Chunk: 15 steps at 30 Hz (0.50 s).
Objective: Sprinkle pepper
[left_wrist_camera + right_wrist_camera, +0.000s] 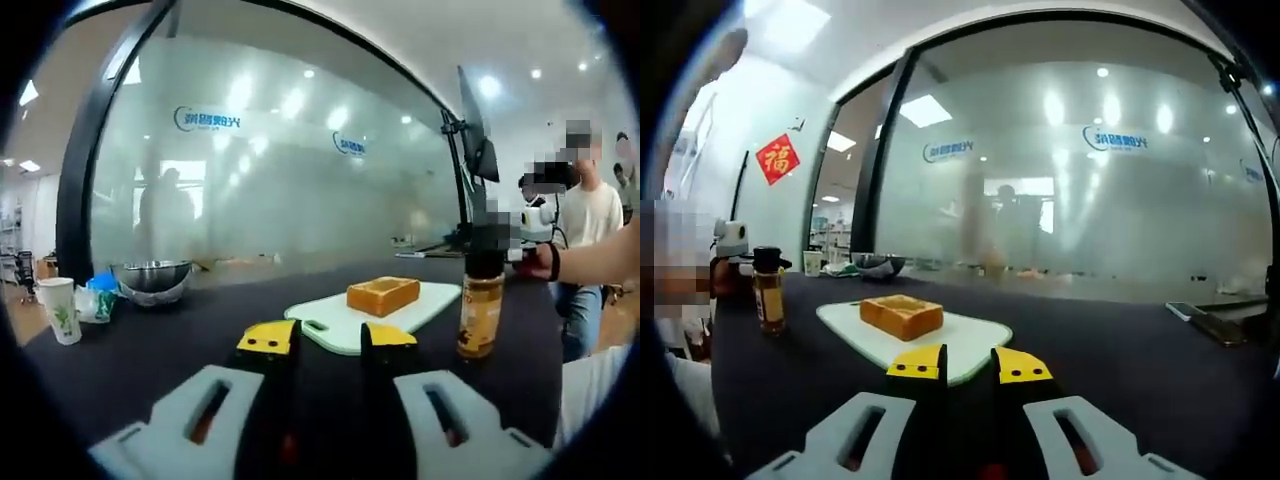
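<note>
Above the dark table, both tools level, left tool and right tool jaws released, empty.

Left tongs: two black jaws, each capped with a yellow tip; small dark dots on the yellow faces. White moulded housings flank each jaw, each with a slanted slot.

Right tongs: same build, black jaws, yellow caps with dark dots, white slotted housings either side. A spot of red shows low between the jaws.

"福" on red wall hanging
</note>
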Tool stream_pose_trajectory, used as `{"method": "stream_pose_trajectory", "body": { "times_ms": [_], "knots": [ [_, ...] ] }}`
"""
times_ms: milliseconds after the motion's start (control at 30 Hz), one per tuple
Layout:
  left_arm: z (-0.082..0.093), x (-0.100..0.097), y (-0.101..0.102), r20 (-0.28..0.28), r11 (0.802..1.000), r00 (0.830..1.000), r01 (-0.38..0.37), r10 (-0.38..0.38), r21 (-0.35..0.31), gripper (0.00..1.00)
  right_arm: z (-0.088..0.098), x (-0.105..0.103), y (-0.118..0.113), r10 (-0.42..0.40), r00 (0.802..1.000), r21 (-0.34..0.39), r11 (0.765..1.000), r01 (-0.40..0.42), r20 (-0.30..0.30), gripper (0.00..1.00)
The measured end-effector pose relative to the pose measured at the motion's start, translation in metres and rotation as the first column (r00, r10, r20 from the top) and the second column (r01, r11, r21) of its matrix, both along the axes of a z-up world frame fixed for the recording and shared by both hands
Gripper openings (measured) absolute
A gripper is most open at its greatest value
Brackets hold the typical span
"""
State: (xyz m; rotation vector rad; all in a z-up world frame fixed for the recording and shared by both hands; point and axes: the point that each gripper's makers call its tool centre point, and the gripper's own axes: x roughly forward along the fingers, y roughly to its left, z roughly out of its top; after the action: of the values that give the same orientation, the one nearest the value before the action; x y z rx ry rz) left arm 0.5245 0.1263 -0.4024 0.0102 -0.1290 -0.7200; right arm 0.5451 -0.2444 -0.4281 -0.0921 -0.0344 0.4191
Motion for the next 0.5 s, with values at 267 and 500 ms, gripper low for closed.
{"method": "stream_pose_trajectory", "body": {
  "times_ms": [267,500],
  "knots": [
    [-0.006,-0.052,-0.044,-0.048,0.929,0.934,0.357,-0.354,0.1,0.28,0.001,-0.001,0.003,0.023,1.0,0.009,1.0,-0.023,-0.001,0.14],
    [-0.01,-0.065,-0.076,-0.082,0.869,0.878,0.479,-0.472,0.124,0.38,0.001,-0.001,0.002,0.019,1.0,0.011,1.0,-0.019,-0.004,0.14]
  ]
}}
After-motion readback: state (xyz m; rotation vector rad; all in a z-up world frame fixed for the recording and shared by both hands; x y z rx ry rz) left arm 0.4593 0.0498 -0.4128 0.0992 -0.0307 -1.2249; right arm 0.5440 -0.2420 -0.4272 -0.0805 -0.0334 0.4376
